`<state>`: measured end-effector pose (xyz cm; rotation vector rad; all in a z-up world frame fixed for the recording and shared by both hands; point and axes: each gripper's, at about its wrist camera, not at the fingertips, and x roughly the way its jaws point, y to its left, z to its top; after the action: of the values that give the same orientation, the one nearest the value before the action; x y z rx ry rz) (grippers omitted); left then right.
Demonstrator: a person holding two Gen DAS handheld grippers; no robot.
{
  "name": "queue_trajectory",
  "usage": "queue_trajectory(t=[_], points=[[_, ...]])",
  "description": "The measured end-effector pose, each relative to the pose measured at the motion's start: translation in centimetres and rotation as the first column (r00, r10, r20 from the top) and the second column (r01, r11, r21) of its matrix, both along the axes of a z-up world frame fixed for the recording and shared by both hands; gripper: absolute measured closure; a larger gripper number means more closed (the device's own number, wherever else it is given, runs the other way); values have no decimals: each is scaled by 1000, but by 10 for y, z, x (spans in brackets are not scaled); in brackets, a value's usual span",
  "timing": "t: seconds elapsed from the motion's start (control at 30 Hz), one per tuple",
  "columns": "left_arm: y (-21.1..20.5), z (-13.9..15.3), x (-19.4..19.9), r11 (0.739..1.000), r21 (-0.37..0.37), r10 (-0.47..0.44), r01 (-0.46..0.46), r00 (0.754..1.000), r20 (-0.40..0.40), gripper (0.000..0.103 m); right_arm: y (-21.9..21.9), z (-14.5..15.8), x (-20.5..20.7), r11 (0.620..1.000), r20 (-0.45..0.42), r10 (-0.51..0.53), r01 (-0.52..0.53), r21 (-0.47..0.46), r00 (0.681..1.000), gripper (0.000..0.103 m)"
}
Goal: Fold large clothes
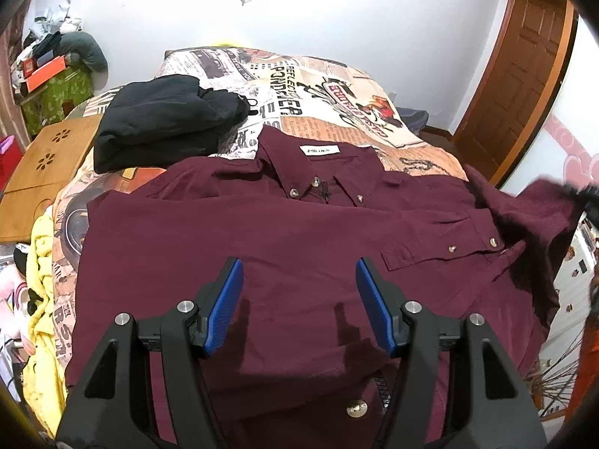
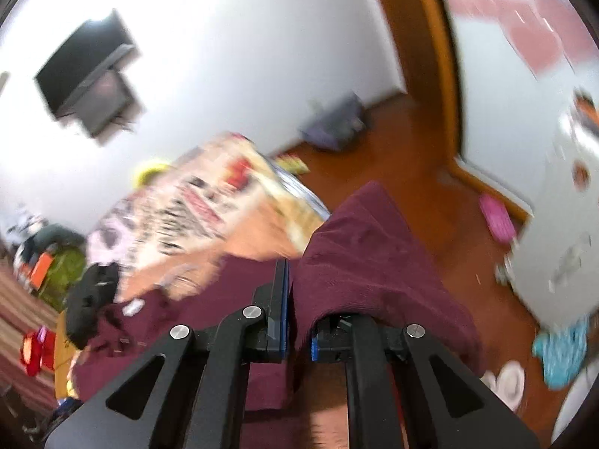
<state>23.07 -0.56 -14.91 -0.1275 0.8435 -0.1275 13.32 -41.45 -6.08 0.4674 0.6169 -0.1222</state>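
Note:
A maroon button-up shirt (image 1: 284, 232) lies front up on the bed, its collar and white label at the far side. My left gripper (image 1: 298, 263) hovers open over the shirt's lower middle, with nothing between its blue pads (image 1: 224, 307). At the right edge of the left wrist view, the shirt's right side is lifted toward a blurred black shape (image 1: 584, 196). In the right wrist view, my right gripper (image 2: 294, 277) is shut on a fold of the maroon shirt (image 2: 367, 254). The cloth drapes over and hides its right finger. That view is blurred.
The bed has a newspaper-print bedspread (image 1: 318, 86). A folded black garment (image 1: 164, 119) lies beyond the shirt at the left. A wooden lap table (image 1: 48, 161) and a yellow cloth (image 1: 41, 299) sit at the bed's left edge. A brown door (image 1: 524, 75) stands at the right.

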Motion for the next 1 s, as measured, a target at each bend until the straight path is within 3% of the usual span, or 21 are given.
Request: queue_trajectory(t=[0.17,0.27,0.37,0.5,0.7,0.83,1.0], points=[[8,8,-3,1000,-14,10,-10,1000,24,42,63,66,-3,980,153,199,-193,-57,968,96],[14,14,-7,1000,-9,21,-20,999,43,42,111,86,-3,938,196,345,-333,-92,918,96],[22,19,-12,999,-4,34,-34,997,64,41,167,87,-1,880,191,473,-452,-146,860,96],[38,24,-21,998,-13,63,-62,994,84,37,229,56,10,793,102,606,-591,-150,788,96],[66,22,-31,992,7,123,-124,989,87,36,292,-36,39,678,-135,725,-734,-36,676,96],[80,15,-33,989,15,148,-149,987,64,36,302,-75,38,652,-248,738,-758,21,628,93],[85,8,-32,987,9,159,-160,986,46,36,304,-86,35,635,-299,754,-765,106,584,92]])
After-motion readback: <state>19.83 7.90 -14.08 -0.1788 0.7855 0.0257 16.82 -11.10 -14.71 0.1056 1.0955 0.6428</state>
